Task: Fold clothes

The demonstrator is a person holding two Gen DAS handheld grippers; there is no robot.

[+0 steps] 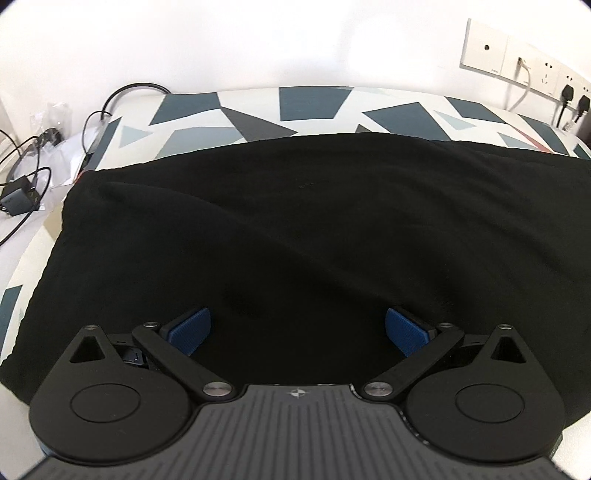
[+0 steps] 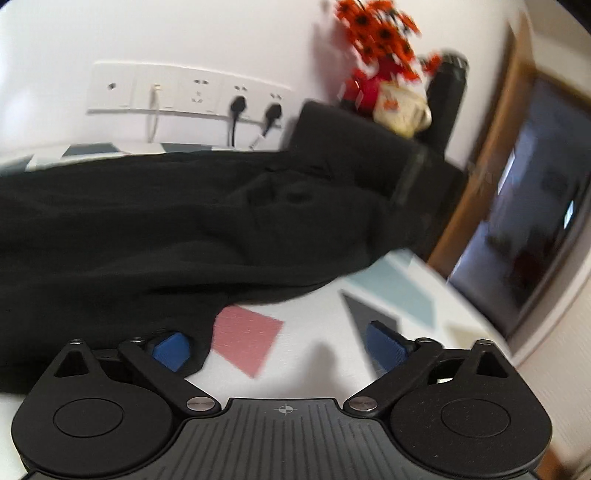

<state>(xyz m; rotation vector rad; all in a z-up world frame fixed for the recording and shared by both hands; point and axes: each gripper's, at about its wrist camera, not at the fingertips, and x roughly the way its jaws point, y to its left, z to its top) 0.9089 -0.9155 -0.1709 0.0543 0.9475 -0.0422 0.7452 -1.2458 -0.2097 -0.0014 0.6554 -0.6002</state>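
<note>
**Hovering over black garment, both grippers unloaded**

Lying spread across the patterned cloth [image 1: 314, 107], the black garment [image 1: 314, 229] fills most of the left wrist view. Left gripper [image 1: 297, 332] sits above it, blue pads [image 1: 190, 328] spread wide, nothing between them. Right gripper [image 2: 279, 350] is at the garment's near edge: jaws apart, left pad over black fabric, right pad over bare cloth, nothing pinched. View blurred. Wall sockets [image 2: 192, 92] behind; red flowers [image 2: 380, 33] to the right.

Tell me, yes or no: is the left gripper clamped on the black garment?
No. The left gripper hangs over the black garment with both blue pads wide apart.
</note>
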